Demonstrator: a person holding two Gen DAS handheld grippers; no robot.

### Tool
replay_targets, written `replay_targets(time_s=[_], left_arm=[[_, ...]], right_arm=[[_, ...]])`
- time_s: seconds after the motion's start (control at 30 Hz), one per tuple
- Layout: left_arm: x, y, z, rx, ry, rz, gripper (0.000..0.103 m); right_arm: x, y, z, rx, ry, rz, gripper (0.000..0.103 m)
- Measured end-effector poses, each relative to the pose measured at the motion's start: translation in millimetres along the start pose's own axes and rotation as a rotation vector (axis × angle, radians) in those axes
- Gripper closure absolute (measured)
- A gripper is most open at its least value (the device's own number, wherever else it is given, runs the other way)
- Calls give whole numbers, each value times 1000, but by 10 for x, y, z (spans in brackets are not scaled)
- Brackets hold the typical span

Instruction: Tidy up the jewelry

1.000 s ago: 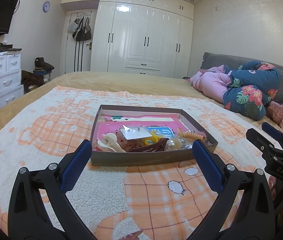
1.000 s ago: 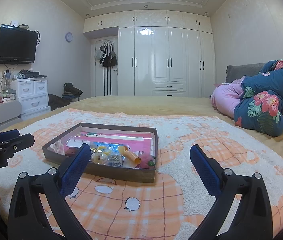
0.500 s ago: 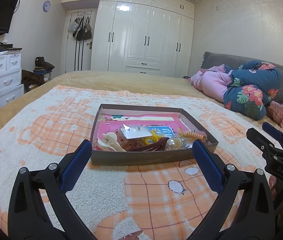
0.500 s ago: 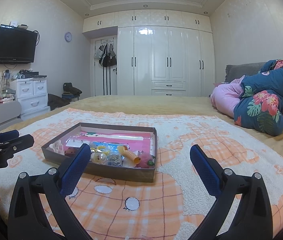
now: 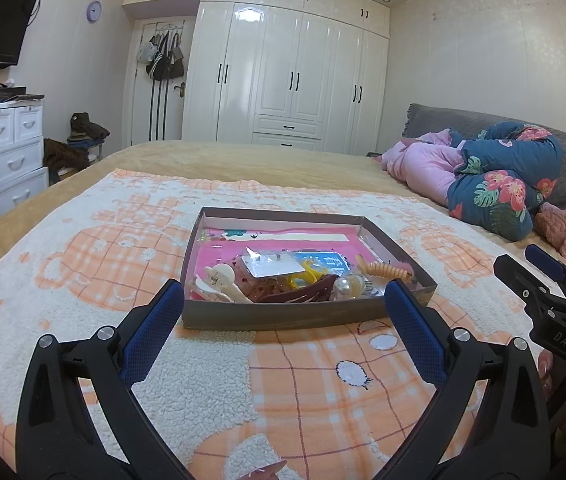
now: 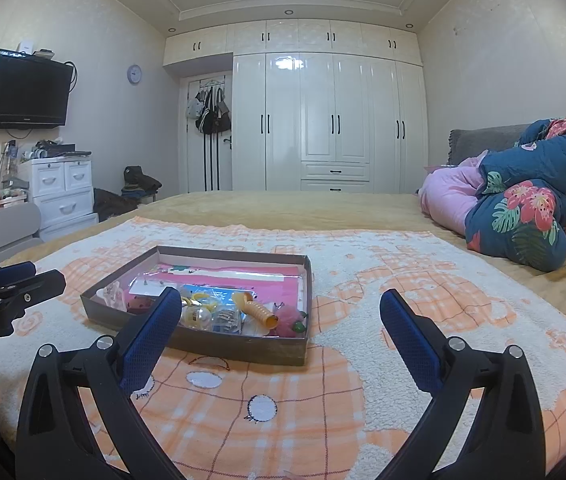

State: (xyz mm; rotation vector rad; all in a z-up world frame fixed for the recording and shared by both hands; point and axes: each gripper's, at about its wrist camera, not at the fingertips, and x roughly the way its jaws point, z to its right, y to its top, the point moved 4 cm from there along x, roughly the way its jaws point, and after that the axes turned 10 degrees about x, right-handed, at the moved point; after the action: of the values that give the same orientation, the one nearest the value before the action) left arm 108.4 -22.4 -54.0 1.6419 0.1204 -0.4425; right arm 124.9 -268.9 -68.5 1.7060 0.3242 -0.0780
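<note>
A shallow brown cardboard tray (image 5: pixel 283 318) (image 6: pixel 239 346) with a pink lining lies on the orange-and-white blanket. It holds a jumble of jewelry and hair things: a cream claw clip (image 5: pixel 219 280), a brown clip (image 5: pixel 303 294), an earring card (image 5: pixel 273 266), an orange coil tie (image 6: pixel 257 312), a pink pompom (image 6: pixel 289 318). My left gripper (image 5: pixel 283 292) hangs open just short of the tray's near wall. My right gripper (image 6: pixel 279 300) is open too, nearer the tray's right end. Both hold nothing.
The blanket (image 6: pixel 383 320) covers a wide bed. A floral quilt and pink bedding (image 5: pixel 495 184) are heaped at the right. A white drawer unit (image 6: pixel 63 196) stands left of the bed, wardrobes (image 6: pixel 323 120) behind. Each gripper shows in the other's view, beside the tray.
The right wrist view has tilted slightly up, so the tray sits a little lower in it. The left gripper has hardly moved. Both stay open.
</note>
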Motion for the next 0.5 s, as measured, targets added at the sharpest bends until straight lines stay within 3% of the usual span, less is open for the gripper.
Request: replay_targets(time_s=[0.5], left_arm=[[1,-8,0,3,2,-1,11]], right_arm=[[7,-13,-2,-1,0,-7,6]])
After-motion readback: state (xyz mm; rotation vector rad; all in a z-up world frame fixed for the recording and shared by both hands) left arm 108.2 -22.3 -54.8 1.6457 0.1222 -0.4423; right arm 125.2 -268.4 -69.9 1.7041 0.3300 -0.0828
